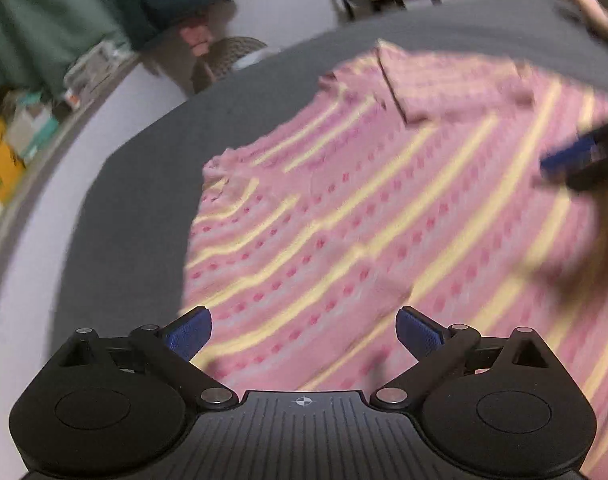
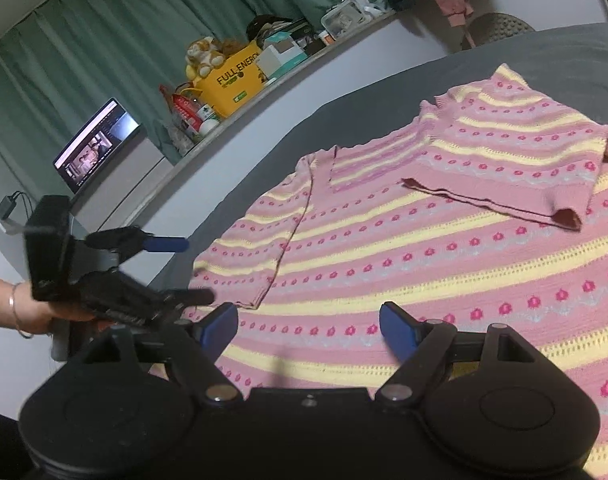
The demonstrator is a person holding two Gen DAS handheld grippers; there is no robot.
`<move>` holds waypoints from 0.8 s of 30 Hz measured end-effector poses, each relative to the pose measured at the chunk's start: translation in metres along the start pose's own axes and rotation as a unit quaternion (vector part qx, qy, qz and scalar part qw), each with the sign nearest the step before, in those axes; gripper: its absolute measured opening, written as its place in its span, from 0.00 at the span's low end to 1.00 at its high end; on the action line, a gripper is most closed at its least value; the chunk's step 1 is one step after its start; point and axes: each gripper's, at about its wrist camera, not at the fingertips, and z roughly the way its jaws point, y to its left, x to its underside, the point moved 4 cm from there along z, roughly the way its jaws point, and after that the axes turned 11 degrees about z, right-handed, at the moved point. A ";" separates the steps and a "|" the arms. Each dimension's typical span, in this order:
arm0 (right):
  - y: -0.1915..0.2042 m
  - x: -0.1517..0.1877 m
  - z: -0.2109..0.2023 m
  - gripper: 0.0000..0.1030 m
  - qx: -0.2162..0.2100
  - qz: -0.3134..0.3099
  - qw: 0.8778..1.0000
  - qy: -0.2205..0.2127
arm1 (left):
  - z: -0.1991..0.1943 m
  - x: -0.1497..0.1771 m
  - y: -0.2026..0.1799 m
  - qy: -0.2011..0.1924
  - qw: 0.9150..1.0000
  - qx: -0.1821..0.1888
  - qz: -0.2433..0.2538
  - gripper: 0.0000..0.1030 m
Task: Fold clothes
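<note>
Both claws, left (image 1: 304, 334) and right (image 2: 309, 330), gape empty over the sweater (image 2: 404, 264); yellow box (image 2: 232, 76) holds plush toys (image 2: 204, 56).

Our left tongs (image 2: 184, 272) and right tongs (image 2: 309, 330) are black, with blue pads (image 2: 398, 330), silver pivot screws (image 2: 223, 392); a thin bracelet (image 2: 18, 316) circles our left wrist.

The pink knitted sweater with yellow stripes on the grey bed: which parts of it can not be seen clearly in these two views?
- Pink knitted sweater with yellow stripes: its lower hem is cut off by the frame edge and hidden behind the right gripper in the right wrist view.
- Left wrist view: motion blur smears the knit pattern.
- Laptop screen, right wrist view: content too small to read.
</note>
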 end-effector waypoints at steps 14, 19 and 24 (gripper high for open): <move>0.021 0.010 0.011 0.74 -0.029 -0.050 0.998 0.014 | 0.007 0.034 -0.002 0.021 0.988 -0.024 0.149 0.96; 0.052 -0.003 0.059 0.56 0.011 -0.069 0.997 0.027 | 0.003 0.048 0.003 -0.017 1.000 0.015 0.020 0.96; 0.066 -0.007 0.125 0.48 0.065 -0.016 0.995 0.079 | 0.000 0.066 0.019 -0.035 0.991 0.050 -0.118 0.96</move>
